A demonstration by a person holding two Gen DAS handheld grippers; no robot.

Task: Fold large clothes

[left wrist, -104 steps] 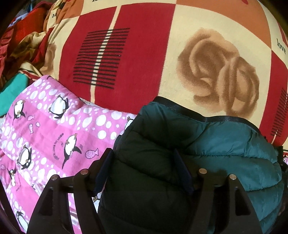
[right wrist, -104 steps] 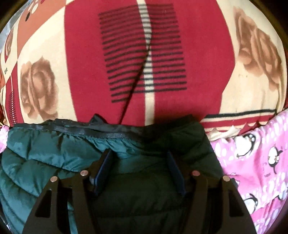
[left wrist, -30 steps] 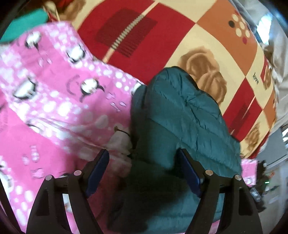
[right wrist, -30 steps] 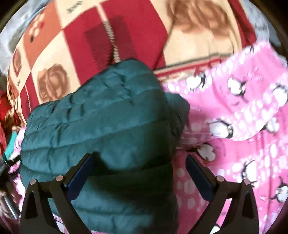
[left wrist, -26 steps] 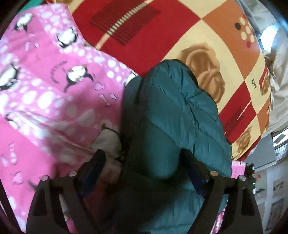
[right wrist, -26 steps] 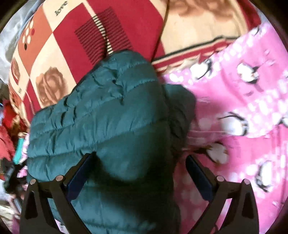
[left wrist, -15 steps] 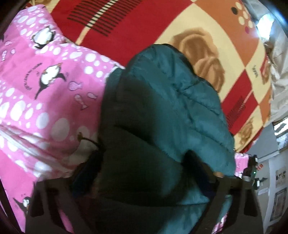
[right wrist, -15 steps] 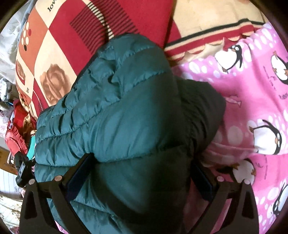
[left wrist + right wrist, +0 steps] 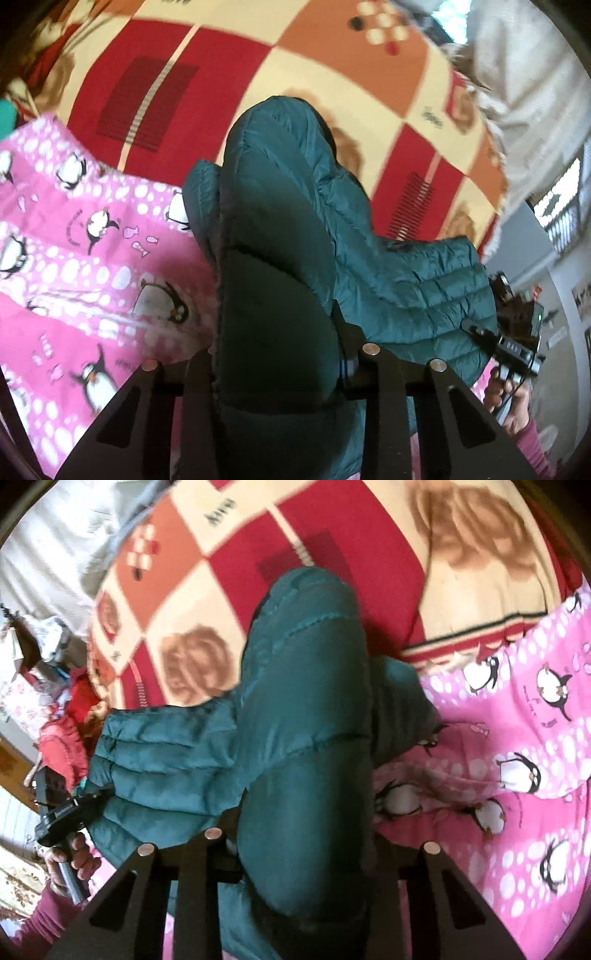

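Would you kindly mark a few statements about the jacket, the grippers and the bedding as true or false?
1. The left hand-held gripper is shut on the green jacket. True.
2. The right hand-held gripper is open and holds nothing. False: it is shut on the jacket too.
3. The pink fabric has a penguin print. True.
4. The jacket lies flat and spread out. False: it is bunched and hangs between both grippers.
5. The blanket is plain blue. False: red, cream and orange squares.
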